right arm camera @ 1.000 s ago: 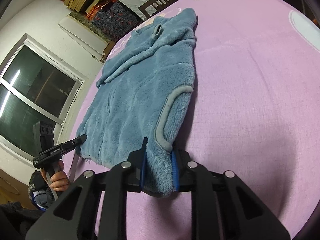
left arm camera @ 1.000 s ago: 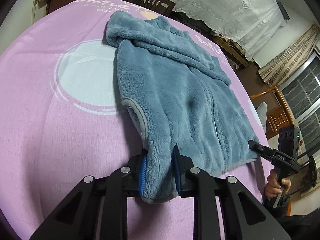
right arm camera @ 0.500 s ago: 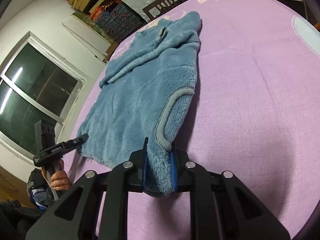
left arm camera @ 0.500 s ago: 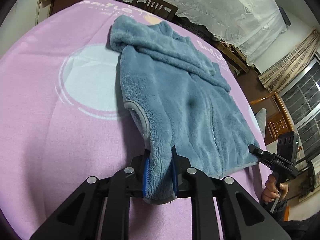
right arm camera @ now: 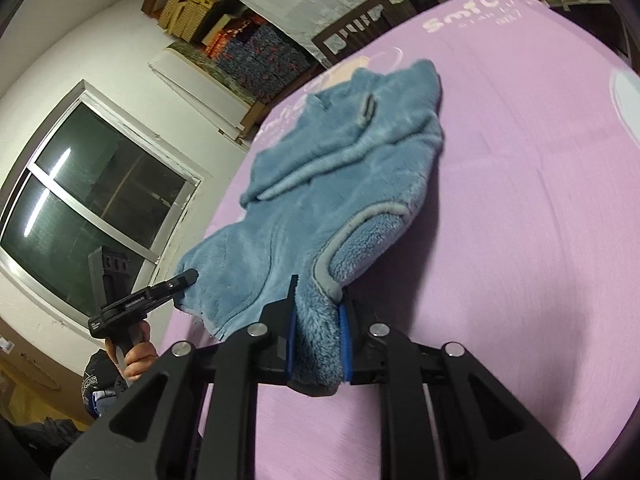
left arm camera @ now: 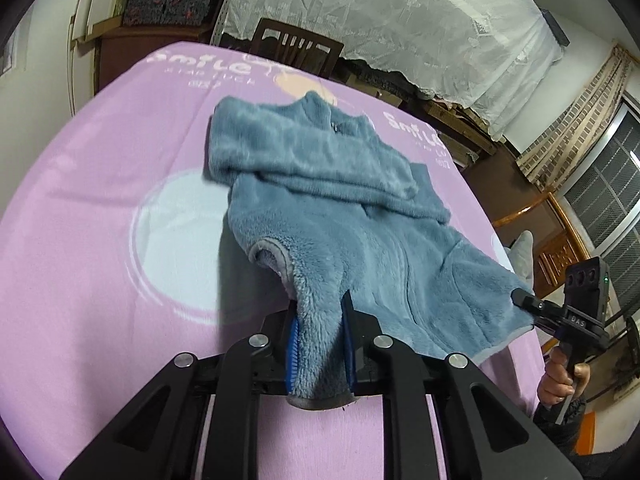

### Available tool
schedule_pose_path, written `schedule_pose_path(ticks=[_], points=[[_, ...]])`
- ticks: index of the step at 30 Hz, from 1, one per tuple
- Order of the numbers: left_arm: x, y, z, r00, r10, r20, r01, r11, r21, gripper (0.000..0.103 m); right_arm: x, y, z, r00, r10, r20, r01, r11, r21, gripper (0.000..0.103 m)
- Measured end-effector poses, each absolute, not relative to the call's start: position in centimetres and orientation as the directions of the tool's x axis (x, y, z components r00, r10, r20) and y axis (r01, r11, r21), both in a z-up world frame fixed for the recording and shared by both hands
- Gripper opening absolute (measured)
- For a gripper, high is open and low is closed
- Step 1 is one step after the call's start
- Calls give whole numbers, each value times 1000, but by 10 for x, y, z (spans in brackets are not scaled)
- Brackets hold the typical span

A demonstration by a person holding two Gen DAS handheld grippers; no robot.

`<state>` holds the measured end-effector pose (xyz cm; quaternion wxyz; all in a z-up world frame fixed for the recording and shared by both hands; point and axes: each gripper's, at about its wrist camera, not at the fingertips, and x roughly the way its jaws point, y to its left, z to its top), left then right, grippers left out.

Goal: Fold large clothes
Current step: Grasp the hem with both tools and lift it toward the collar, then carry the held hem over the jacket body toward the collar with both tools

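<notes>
A blue fleece zip jacket (left arm camera: 360,216) lies on a pink blanket (left arm camera: 100,240), sleeves folded across its chest. My left gripper (left arm camera: 319,344) is shut on one bottom corner of the jacket, lifting it off the blanket. My right gripper (right arm camera: 316,340) is shut on the other bottom corner (right arm camera: 316,320), also lifted. Each gripper shows in the other's view: the right one (left arm camera: 524,300) at the jacket's far hem, the left one (right arm camera: 188,278) likewise. The collar end (right arm camera: 360,92) still rests on the blanket.
The pink blanket (right arm camera: 520,240) covers a wide surface. A dark wooden chair (left arm camera: 296,48) stands behind the far edge. Stacked boxes (right arm camera: 256,52) and a window (right arm camera: 92,200) lie off to the side. A lace curtain (left arm camera: 400,20) hangs behind.
Both grippers have risen and lifted the jacket's bottom hem off the blanket. The lower half now hangs taut between them.
</notes>
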<state>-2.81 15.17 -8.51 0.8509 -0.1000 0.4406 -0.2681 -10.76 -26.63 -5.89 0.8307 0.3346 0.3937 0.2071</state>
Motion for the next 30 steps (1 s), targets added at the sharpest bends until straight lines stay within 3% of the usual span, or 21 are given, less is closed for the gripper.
schedule_pose_path(ticks=[19,30], points=[[32,128,-25,543,-500,-675,381,863,-333,18,-41,-279,3,641,596,-484,-130,706,696,15],[111,104,-16,555,-460,-693,353,885,-304,18,37,-306,9,660,573,-486,-92,703,705,15]])
